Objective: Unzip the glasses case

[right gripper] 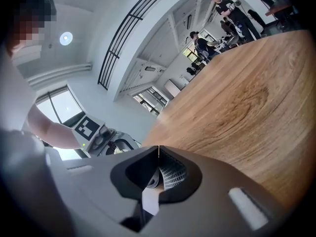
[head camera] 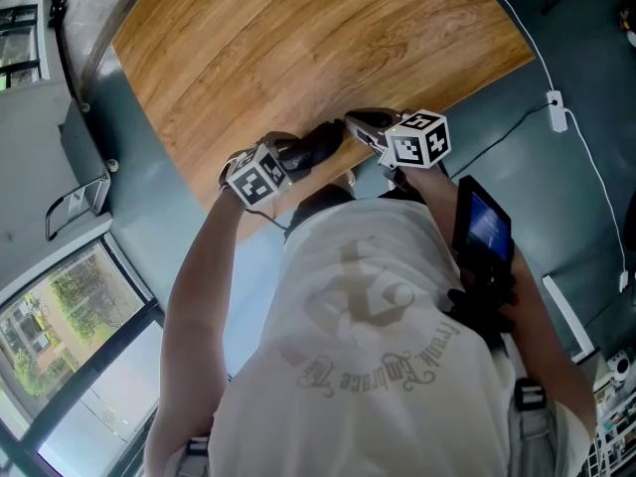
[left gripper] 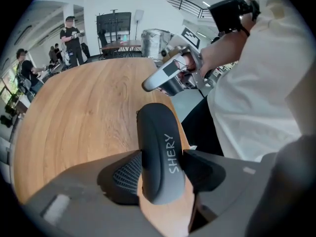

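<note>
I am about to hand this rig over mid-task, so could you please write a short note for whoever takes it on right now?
Left gripper: shut on the glasses case, one pad on each long side, at the near edge of the wooden table.
Right gripper: jaws shut, nothing seen between them. It hangs just beyond the case's far end and appears clear of it.
Done: the case is gripped and steadied.
Left: the case looks closed and no opened zip shows. Find the zip pull, pinch it with the right gripper and draw it round.
</note>
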